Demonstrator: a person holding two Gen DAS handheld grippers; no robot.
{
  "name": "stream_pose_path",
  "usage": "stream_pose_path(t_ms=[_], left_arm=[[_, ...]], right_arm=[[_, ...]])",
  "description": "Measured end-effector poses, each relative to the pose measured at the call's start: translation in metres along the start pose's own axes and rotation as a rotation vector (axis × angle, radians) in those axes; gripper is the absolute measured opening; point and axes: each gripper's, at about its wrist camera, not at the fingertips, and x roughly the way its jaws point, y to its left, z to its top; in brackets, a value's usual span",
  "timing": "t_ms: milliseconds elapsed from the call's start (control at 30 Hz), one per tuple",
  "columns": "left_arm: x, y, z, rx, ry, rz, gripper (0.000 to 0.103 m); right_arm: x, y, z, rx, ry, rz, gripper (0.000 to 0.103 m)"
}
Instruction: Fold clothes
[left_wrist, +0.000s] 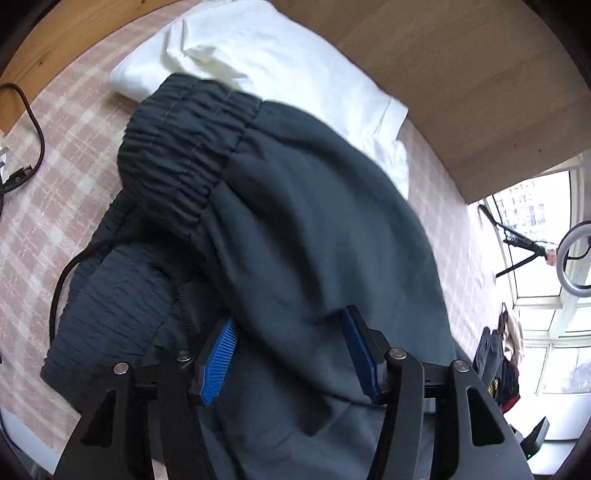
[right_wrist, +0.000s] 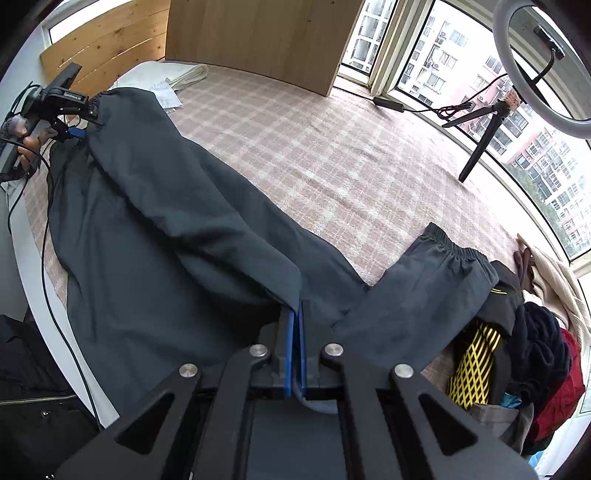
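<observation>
The left gripper (left_wrist: 290, 354) points down at dark trousers (left_wrist: 295, 229) lying on a pink checked bedspread (left_wrist: 62, 155). Its blue pads (left_wrist: 218, 360) stand apart, with a fold of the trouser cloth bulging between them; whether either pad presses the cloth cannot be told. Ahead of the gripper lies the gathered waistband (left_wrist: 181, 155), and beyond it a white pillow (left_wrist: 266, 62). Far left lies a black cable (left_wrist: 35, 125). To the right is a bright window (left_wrist: 546, 295).

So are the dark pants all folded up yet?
Not yet. The dark pants lie stretched long across the checked bed cover, only doubled lengthwise, with the right gripper pinching one end and the left gripper at the waistband.
</observation>
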Motion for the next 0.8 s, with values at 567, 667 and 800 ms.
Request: stream_pose_path(t_ms=[567, 667, 800], left_arm=[[-0.099, -0.029, -0.036, 0.205, -0.112, 0.032, 0.003], [-0.109, -0.006, -0.054, 0.219, -0.091, 0.049, 0.003], [-0.081, 0.027, -0.08, 0.202, -0.015, 0.108, 0.01]], right_arm=[[-0.057, -0.006, -0.007, -0.007, -0.126, -0.003, 0.002], [-0.065, 0.0, -0.023, 0.002, -0.112, 0.022, 0.002], [-0.043, 0.019, -0.054, 0.022, -0.016, 0.089, 0.002]])
